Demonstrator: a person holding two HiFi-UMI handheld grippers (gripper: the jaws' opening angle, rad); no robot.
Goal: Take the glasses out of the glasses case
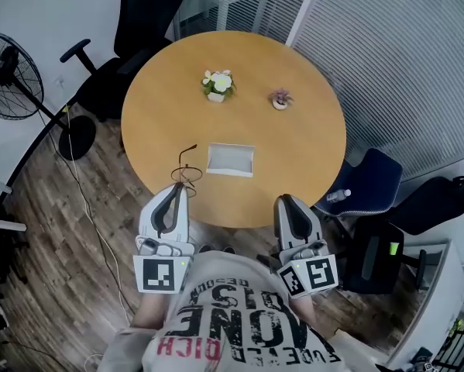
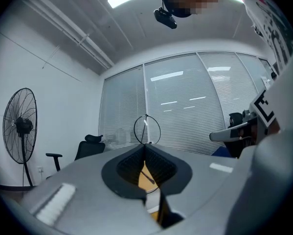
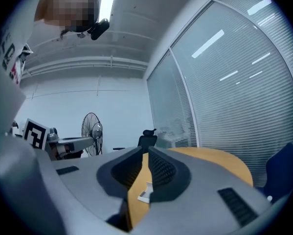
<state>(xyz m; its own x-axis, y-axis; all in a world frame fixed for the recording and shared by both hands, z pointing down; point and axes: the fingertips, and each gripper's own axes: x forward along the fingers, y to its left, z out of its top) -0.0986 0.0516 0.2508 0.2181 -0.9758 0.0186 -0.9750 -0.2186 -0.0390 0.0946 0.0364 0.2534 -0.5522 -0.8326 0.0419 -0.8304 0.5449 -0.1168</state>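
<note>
The glasses (image 1: pixel 187 170) are out of the glasses case (image 1: pixel 231 160) and in the left claw (image 1: pixel 184 186). In the left gripper view that claw's jaws are pressed together at the tips on the thin dark frame, and one round wire rim (image 2: pixel 146 129) stands up just beyond them. From the head view the glasses hang at the near-left edge of the round wooden desk (image 1: pixel 293 146), one temple arm sticking up toward the far side.

The case is a white open box near the middle of the desk, its long axis running left to right. It is empty as far as the head view shows. It lies just to the right of the glasses and a little farther from the person, apart from them.

The right claw (image 1: pixel 281 200) is at the near-right edge of the desk. It holds nothing, and its jaws are parted only by a narrow slit. Through that slit the right gripper view shows desk top and a bit of the white case (image 3: pixel 145 194).

The removal itself looks done. If the glasses are to be set down, the point that matters is that bare desk lies straight ahead of the left claw, left of the case. The left hand is both the holder and the nearer one, and the right has no evident part. A thin wire frame pinched at one point can swing, so it should be lowered level.
</note>
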